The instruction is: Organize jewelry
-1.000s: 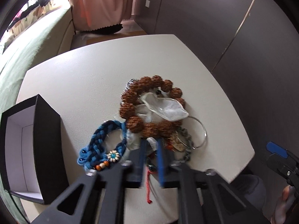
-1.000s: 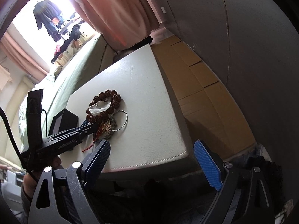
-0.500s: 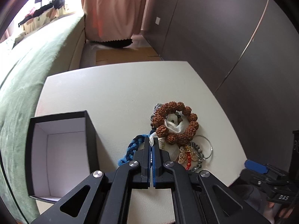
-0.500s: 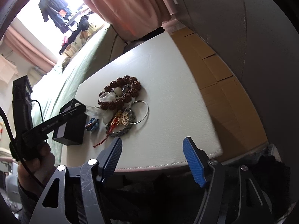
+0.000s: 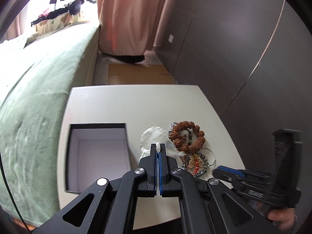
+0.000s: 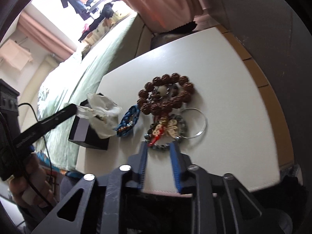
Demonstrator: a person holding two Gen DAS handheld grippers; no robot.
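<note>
Jewelry heaped on the white table (image 6: 224, 74), near its front-right part. Brown seed-bead bracelet (image 6: 165, 95) lies farthest from the right wrist camera; inside its ring, a few small dark beads. Touching it on the near side: grey bead bracelet (image 6: 181, 124) with a gold butterfly charm (image 6: 169, 127) and red tassel (image 6: 156, 137) on top, and a thin silver bangle (image 6: 200, 122) overlapping its right edge. Blue braided bracelet (image 6: 128, 121) just left of the heap, flat on the table.

Sheer white pouch (image 6: 103, 115) off the table, hanging from the left gripper (image 5: 158, 146), fingers pressed together on a pinch of its fabric. In the right wrist view the pouch hangs in front of the black box (image 6: 85, 134); in the left wrist view it shows between box and brown bracelet. Box open, white inside (image 5: 99, 152), at the table's left edge beside a green bedcover (image 5: 35, 97).

Right gripper (image 6: 159, 146) low over the table's front edge, jaws just been closing, now a narrow gap. Tips flank the near rim of the grey bead bracelet and the tassel end; contact cannot be told. A hand (image 6: 29, 183) grips the left tool's handle.
</note>
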